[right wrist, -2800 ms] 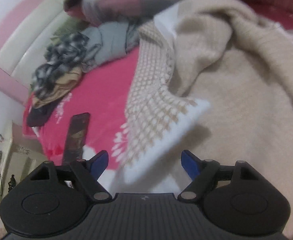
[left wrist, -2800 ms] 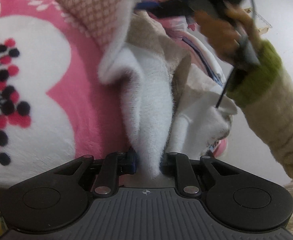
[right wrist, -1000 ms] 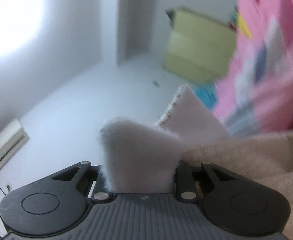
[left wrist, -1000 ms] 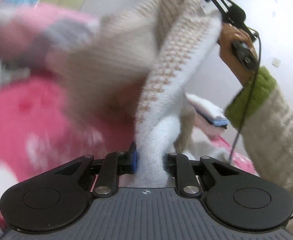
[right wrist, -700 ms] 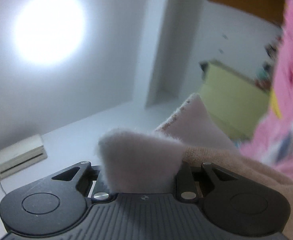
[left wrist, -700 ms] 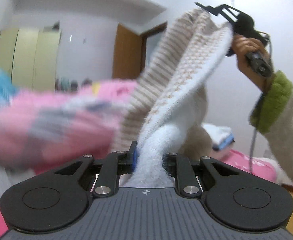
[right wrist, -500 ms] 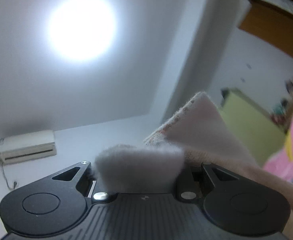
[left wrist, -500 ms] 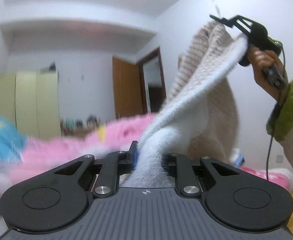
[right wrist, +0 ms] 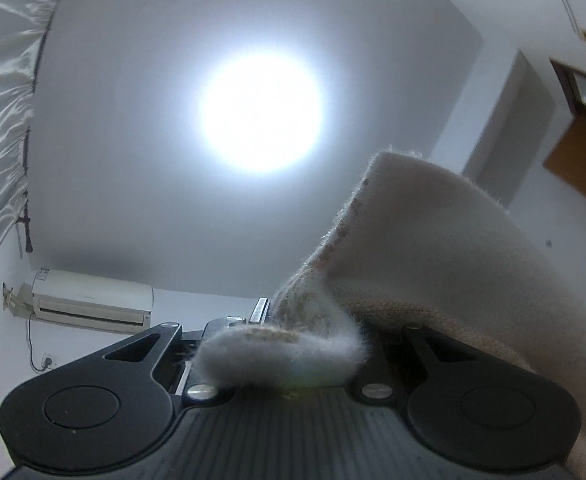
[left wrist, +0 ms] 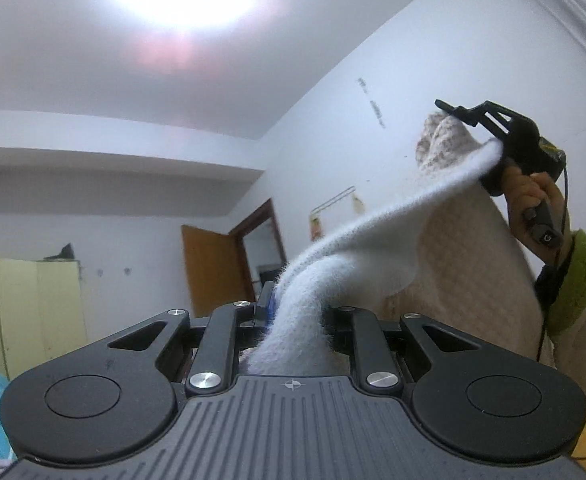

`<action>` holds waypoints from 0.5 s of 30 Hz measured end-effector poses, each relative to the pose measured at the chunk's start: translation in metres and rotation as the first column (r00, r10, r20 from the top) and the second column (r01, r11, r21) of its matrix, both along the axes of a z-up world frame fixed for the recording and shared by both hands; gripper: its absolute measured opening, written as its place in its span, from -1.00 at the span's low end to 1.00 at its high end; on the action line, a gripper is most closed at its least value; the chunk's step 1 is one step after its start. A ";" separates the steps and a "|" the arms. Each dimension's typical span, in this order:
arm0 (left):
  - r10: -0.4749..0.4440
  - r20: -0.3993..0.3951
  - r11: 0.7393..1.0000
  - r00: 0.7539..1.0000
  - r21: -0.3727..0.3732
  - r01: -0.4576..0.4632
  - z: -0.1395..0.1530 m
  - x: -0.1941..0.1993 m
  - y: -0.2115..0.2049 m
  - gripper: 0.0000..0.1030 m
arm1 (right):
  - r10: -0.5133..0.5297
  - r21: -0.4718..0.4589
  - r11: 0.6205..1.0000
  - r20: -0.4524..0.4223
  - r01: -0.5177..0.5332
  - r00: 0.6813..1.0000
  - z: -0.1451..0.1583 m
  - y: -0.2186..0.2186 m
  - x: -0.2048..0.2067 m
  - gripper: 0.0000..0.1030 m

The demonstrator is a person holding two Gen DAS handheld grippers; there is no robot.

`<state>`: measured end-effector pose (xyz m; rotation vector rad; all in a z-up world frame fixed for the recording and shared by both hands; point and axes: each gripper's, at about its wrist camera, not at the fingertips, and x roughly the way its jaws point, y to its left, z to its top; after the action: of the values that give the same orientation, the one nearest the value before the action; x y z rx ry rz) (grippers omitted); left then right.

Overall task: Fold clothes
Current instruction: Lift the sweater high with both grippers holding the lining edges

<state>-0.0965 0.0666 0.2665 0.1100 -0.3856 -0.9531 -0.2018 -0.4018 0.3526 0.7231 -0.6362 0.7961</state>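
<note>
1. The left gripper (left wrist: 299,312), a black two-finger tool, was nearly closed, its jaws pinching a fuzzy white edge of the cream and beige knitted sweater (left wrist: 445,240).
2. The sweater hung in the air between the two tools, its white fleecy band stretching up and to the right from the left gripper.
3. In the left wrist view, the right gripper (left wrist: 465,116) clamped the sweater's other upper corner, gripped by a hand (left wrist: 533,196) above a green knitted cuff (left wrist: 577,284).
4. In the right wrist view, the right gripper (right wrist: 313,320) was narrowly parted, jaws pressed on bunched fuzzy fabric, with a flap standing up to the right.
5. A bright round ceiling light (right wrist: 261,112) glowed overhead.
6. A white wall air conditioner (right wrist: 93,300) sat at lower left.
7. An open brown wooden door (left wrist: 213,272) and pale yellow wardrobe (left wrist: 29,312) stood behind.
</note>
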 end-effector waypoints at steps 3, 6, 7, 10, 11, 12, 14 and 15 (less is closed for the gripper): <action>-0.024 -0.027 1.000 0.999 0.002 0.024 -0.008 0.008 0.003 -0.67 | -0.046 -0.015 0.999 -0.008 0.046 0.999 -0.005 -0.003 -0.022 -0.51; -0.045 -0.062 0.999 0.997 0.002 0.046 -0.014 0.007 0.006 -0.67 | -0.066 -0.016 0.998 -0.070 0.065 0.995 -0.015 -0.003 -0.012 -0.51; -0.052 -0.074 0.999 0.996 0.004 0.052 -0.017 0.010 0.005 -0.67 | -0.064 -0.011 0.998 -0.097 0.063 0.993 -0.020 -0.004 -0.004 -0.51; -0.048 -0.118 0.998 0.992 0.027 0.052 -0.027 0.028 0.002 -0.67 | -0.042 0.013 0.999 -0.180 0.045 0.983 -0.038 -0.008 0.027 -0.51; -0.043 -0.135 0.998 0.990 0.036 0.048 -0.031 0.037 0.000 -0.67 | -0.037 0.020 0.999 -0.214 0.042 0.976 -0.045 -0.008 0.041 -0.51; -0.036 -0.151 0.998 0.988 0.044 0.043 -0.035 0.047 -0.002 -0.67 | -0.035 0.027 0.999 -0.248 0.043 0.968 -0.052 -0.008 0.056 -0.51; -0.023 -0.194 0.998 0.981 0.061 0.035 -0.044 0.068 -0.005 -0.66 | -0.017 0.052 0.998 -0.333 0.036 0.943 -0.072 -0.010 0.093 -0.51; -0.018 -0.225 0.997 0.974 0.069 0.034 -0.050 0.082 -0.007 -0.66 | -0.005 0.067 0.997 -0.377 0.033 0.926 -0.083 -0.011 0.113 -0.51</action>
<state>-0.0147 0.0594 0.2166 0.0625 -0.1444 -0.9939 -0.0891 -0.4130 0.2697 0.9073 -0.3232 0.5953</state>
